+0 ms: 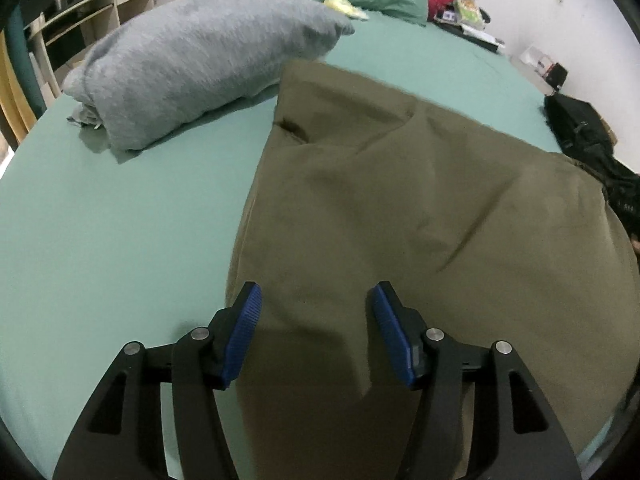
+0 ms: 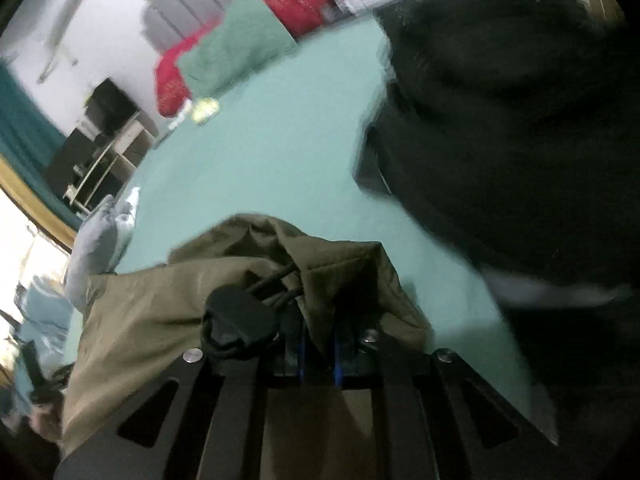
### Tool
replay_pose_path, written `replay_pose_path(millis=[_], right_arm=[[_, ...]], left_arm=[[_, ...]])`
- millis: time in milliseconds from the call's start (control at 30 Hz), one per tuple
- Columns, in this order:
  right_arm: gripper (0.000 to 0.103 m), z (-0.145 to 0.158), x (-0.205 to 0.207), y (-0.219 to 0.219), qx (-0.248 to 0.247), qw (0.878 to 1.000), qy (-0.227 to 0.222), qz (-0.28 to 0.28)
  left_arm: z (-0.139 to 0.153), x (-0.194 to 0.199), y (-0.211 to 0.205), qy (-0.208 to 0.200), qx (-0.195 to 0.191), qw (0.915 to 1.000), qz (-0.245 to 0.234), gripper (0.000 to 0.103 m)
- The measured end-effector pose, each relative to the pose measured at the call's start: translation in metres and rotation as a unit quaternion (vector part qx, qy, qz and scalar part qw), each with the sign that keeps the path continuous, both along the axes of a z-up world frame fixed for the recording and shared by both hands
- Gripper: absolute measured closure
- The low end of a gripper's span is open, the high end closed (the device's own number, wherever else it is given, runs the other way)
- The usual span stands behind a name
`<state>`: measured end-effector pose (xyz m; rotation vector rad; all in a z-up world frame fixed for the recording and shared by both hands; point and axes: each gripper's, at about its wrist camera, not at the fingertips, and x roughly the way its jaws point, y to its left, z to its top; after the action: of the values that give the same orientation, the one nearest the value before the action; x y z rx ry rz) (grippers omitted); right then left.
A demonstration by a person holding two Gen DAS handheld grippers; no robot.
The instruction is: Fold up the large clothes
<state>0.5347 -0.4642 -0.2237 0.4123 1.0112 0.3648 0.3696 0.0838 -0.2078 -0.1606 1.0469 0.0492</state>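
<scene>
On a green bed (image 1: 120, 220), an olive garment (image 1: 420, 208) is lying spread across the near right of the sheet, while the left gripper (image 1: 316, 332) is hanging over its near edge with blue pads (image 1: 244, 332) standing wide apart and nothing caught between them. The right gripper (image 2: 320, 356) is gripping a bunched corner of the same garment (image 2: 240, 272), its jaws nearly closed on the cloth, with a black cord toggle (image 2: 236, 324) sitting just beside the pinch. That view is smeared by motion, so how much fabric is actually being clamped is hard to judge. The risks are lying mostly on that side: a thin bite could be slipping free as the corner is carried over, dropping the fold half made, and the toggle or its cord may be snagging in the linkage and dragging the hem askew. With the left pads not pinning anything, the whole garment could be sliding across the smooth sheet instead of creasing. A black pile (image 2: 520, 120) is lying close by on the right, and a grey roll (image 1: 200, 64) is sitting just beyond on the left; a wide swing could be sweeping either into the fold.
</scene>
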Motion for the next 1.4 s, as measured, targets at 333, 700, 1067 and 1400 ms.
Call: replay_pose_path(millis=[333,700,1067,1400], right_arm=[[0.013,0.068,-0.059,0.008,-0.156,0.985,-0.068,-0.006],[0.013,0.041,-0.249,-0.009,-0.092,0.992,-0.028,-0.077],[0.085,0.031,-0.267,0.008,-0.038,0.994,-0.040,-0.095],[0.087,0.073,-0.340,0.007,-0.047,0.992,-0.077,-0.086]], left_arm=[[0.016,-0.047,0.022,-0.045,-0.058,0.9967,0.035,0.035],[-0.002,-0.128,0.008,-0.064,-0.111,0.9916,-0.016,0.025],[0.014,-0.140,0.001,-0.060,-0.126,0.9896,-0.037,0.094],[0.077,-0.234,0.011,-0.066,-0.127,0.9897,0.005,0.095]])
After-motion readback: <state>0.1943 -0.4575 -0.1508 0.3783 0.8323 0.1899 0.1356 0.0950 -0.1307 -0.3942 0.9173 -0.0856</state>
